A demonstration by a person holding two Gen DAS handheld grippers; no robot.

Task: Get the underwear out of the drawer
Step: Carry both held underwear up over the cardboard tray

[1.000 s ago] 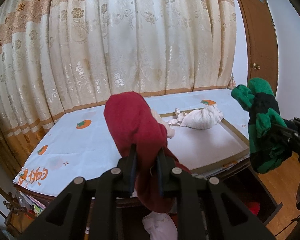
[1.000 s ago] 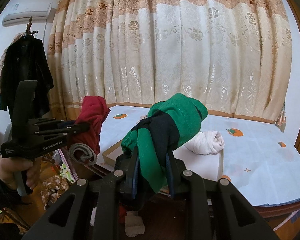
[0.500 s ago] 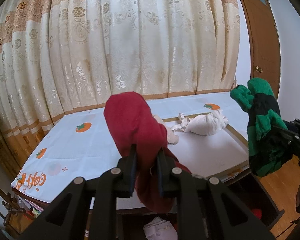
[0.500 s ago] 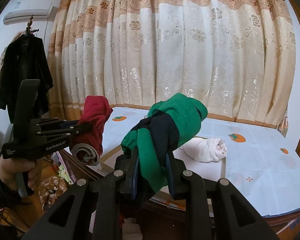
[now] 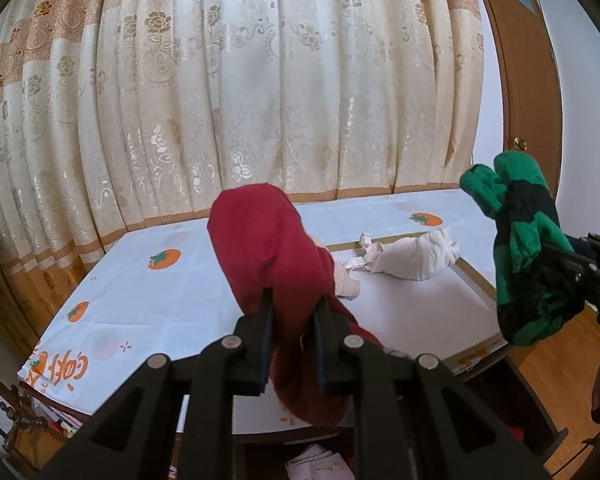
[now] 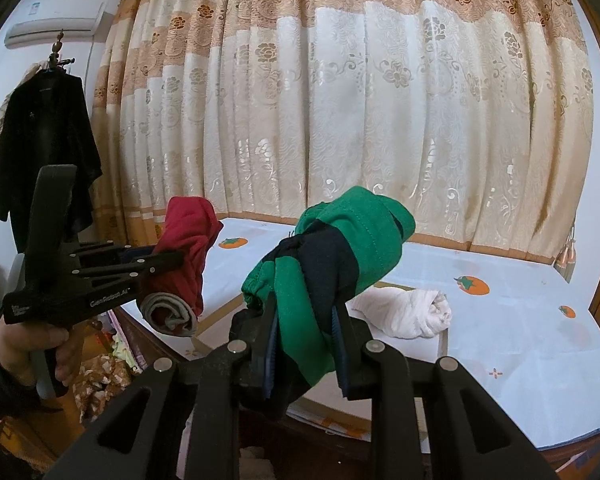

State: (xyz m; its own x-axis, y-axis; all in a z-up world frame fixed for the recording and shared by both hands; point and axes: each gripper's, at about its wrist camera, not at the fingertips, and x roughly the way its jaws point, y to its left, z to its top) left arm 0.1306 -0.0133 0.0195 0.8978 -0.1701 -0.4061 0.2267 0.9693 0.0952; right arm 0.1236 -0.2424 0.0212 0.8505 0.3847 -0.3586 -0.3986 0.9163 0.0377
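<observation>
Both of my grippers have drifted forward over the tabletop (image 5: 148,304) since a second ago, so the drawer (image 5: 540,438) that filled the lower edge of the left view has slid mostly out of sight and only a dark corner of it shows at bottom right. My left gripper (image 5: 293,312) is clamped on the red underwear (image 5: 268,248), which stands up between the jaws and hangs down below them; from the right view I can see the same red bundle (image 6: 186,252) with a grey waistband curled at its lower end, held in the air above the near edge of the tabletop. A hand (image 6: 28,344) grips the handle of that left tool. My right gripper (image 6: 304,312) is closed on the green and dark blue underwear (image 6: 336,256), which bulges up out of the jaws; in the left view that piece (image 5: 520,248) hangs at the right, clear of the tabletop. On the white cloth with orange fruit prints lies a rolled white garment (image 6: 408,312), well apart from both held pieces. Behind everything hangs a cream and tan curtain (image 5: 260,92), and a dark coat (image 6: 44,148) hangs at the far left.
</observation>
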